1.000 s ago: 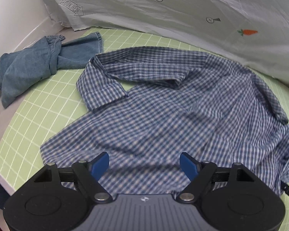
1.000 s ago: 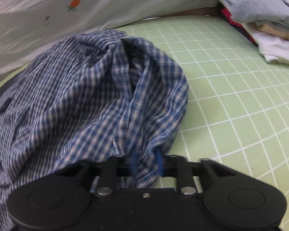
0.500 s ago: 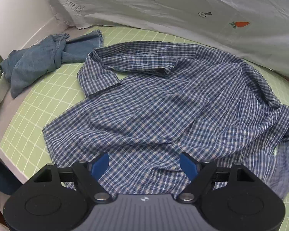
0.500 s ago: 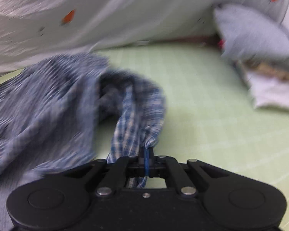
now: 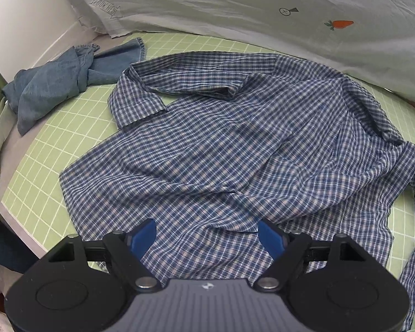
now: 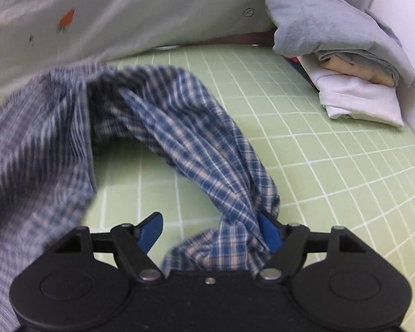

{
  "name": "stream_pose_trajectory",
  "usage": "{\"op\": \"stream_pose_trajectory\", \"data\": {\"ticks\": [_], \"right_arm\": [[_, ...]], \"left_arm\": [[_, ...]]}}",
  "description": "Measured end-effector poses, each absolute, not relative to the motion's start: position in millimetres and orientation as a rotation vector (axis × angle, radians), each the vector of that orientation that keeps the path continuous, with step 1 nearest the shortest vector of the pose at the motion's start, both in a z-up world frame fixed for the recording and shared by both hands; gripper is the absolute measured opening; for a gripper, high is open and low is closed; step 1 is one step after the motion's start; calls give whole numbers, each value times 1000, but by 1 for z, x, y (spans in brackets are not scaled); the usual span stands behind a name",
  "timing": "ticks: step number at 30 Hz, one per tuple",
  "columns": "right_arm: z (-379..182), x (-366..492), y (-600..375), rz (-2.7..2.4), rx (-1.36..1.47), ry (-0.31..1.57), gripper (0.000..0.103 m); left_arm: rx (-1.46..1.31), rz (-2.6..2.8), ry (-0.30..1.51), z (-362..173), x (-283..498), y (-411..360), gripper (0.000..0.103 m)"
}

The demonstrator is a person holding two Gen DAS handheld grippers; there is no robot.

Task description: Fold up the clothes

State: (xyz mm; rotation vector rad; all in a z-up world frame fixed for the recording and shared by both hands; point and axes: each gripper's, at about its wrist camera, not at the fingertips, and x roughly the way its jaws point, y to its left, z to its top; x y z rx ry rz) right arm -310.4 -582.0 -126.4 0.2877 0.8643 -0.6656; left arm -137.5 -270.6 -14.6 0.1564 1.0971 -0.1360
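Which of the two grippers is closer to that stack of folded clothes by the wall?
Right. The right gripper has the folded stack just ahead across the green mat; the left gripper faces the plaid shirt, with no stack in its view.

The left gripper (image 5: 207,233) points steeply down, its blue pads spread wide at 9 and 3 o'clock, pressing on nothing. The right gripper (image 6: 211,232) also tilts downward; its jaws have just been opening and now stand apart, a bunch of checked shirt (image 6: 229,193) lying loose between them, brushing only the 3 o'clock pad.
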Motion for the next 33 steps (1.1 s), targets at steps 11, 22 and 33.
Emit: {"op": "stream_pose_trajectory", "data": {"ticks": [11, 22, 33], "right_arm": [[-97, -346, -696, -966, 294, 827, 15], [-44, -301, -633, -1021, 418, 664, 89], [-83, -145, -659, -803, 737, 692, 93]], "left_arm": [[146, -129, 1092, -9, -126, -255, 82], [165, -197, 1063, -12, -29, -264, 82], [227, -413, 1025, -46, 121, -359, 87]]}}
